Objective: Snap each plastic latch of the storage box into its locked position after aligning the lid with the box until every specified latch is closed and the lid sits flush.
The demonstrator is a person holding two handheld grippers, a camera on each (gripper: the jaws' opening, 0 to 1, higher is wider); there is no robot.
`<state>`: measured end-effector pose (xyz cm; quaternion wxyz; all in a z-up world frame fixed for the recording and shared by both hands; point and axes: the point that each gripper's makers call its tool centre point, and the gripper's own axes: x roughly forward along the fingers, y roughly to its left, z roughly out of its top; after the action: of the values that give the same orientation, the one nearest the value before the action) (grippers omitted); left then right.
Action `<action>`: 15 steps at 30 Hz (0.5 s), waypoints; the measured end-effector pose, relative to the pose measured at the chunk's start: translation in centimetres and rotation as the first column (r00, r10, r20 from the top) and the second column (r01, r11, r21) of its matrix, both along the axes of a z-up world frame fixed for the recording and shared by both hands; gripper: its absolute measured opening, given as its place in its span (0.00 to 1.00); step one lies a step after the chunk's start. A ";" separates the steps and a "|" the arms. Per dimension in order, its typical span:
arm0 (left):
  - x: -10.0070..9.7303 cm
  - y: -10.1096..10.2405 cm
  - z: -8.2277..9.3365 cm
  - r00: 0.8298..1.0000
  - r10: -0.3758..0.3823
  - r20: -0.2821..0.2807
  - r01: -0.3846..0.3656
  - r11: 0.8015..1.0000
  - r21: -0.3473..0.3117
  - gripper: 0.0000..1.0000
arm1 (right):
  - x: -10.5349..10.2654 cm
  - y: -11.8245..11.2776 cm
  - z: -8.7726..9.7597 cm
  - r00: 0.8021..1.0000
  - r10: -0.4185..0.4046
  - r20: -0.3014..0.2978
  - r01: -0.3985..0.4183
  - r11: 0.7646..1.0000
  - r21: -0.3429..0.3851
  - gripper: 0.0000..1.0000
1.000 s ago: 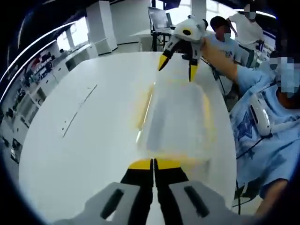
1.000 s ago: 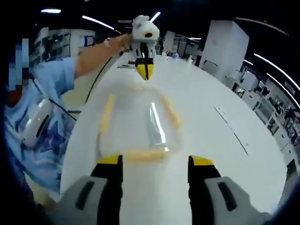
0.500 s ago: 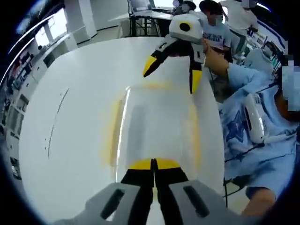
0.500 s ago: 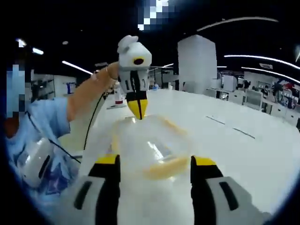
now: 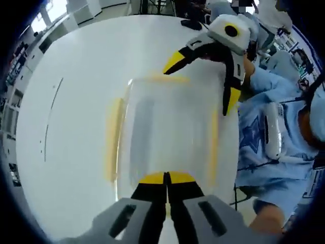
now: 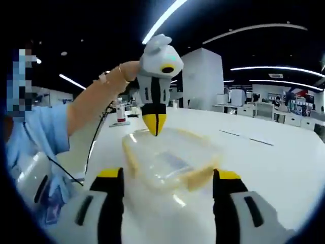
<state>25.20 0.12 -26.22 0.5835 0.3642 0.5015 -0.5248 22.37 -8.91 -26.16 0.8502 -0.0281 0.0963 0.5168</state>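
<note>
A clear plastic storage box with its lid on lies on the white table. Yellow latches run along its left side, right side and far end. My left gripper is shut with nothing in it, its tips over the box's near end. My right gripper reaches in from the upper right, open, its jaws spread above the far end. In the right gripper view the box sits low between my open right gripper jaws, and the shut left gripper points down at its far edge.
A person in a light blue shirt stands at the table's right edge, one bare arm stretched over the table. Black line marks cross the table to the left. Desks and shelves stand in the background.
Both cameras moved: the left gripper view now looks more steeply down on the box, and the right gripper view has dropped close to table level. Neither gripper changed state.
</note>
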 end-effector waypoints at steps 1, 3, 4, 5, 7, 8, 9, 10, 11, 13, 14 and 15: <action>0.0 0.0 0.0 1.000 0.003 -0.003 -0.003 1.000 0.002 0.00 | 0.1 0.2 -0.1 1.000 -0.021 0.022 0.021 1.000 -0.009 0.76; 0.1 0.1 -0.1 1.000 0.019 -0.017 -0.019 1.000 0.000 0.00 | 0.1 0.5 -0.5 0.996 -0.057 0.067 0.061 0.997 -0.053 0.77; 0.1 0.1 0.0 1.000 0.020 -0.019 -0.020 1.000 -0.001 0.00 | 0.1 0.6 -0.5 0.996 -0.063 0.071 0.067 0.996 -0.055 0.78; 0.0 0.1 0.0 1.000 0.021 -0.021 -0.021 1.000 -0.002 0.00 | 0.2 0.7 -0.6 0.993 -0.081 0.080 0.086 0.995 -0.057 0.77; 0.0 0.1 -0.1 0.999 0.026 -0.025 -0.026 1.000 -0.004 0.00 | 0.5 0.7 -0.6 0.988 -0.123 0.088 0.128 0.991 -0.043 0.74; 0.0 0.1 -0.1 0.999 0.028 -0.025 -0.028 1.000 -0.004 0.00 | 0.6 0.7 -0.6 0.987 -0.135 0.088 0.139 0.989 -0.039 0.74; 0.0 0.1 -0.1 0.999 0.029 -0.025 -0.029 1.000 -0.004 0.00 | 0.7 0.8 -0.4 0.987 -0.148 0.058 0.149 0.989 -0.001 0.75; 0.1 0.1 -0.1 0.999 0.029 -0.024 -0.029 1.000 -0.002 0.00 | 0.7 0.8 -0.4 0.987 -0.147 0.062 0.148 0.989 -0.009 0.75; 0.1 0.1 -0.1 0.999 0.029 -0.023 -0.030 1.000 -0.001 0.00 | 0.7 0.8 -0.4 0.987 -0.148 0.062 0.149 0.989 -0.010 0.75; 0.1 0.0 -0.1 0.999 0.029 -0.022 -0.029 1.000 0.007 0.00 | 0.7 1.0 -0.6 0.984 -0.159 0.078 0.161 0.987 -0.027 0.76; 0.1 0.0 -0.1 0.999 0.031 -0.022 -0.031 0.999 0.011 0.00 | 0.6 1.0 -0.6 0.984 -0.161 0.081 0.164 0.986 -0.027 0.76; 0.2 -0.1 -0.2 0.999 0.034 -0.023 -0.034 0.999 0.018 0.00 | 0.6 1.0 -0.7 0.983 -0.164 0.083 0.167 0.986 -0.030 0.77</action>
<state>25.38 0.03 -26.38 0.5830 0.3547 0.5192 -0.5145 23.02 -7.90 -26.86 0.8926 -0.0566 0.0736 0.4411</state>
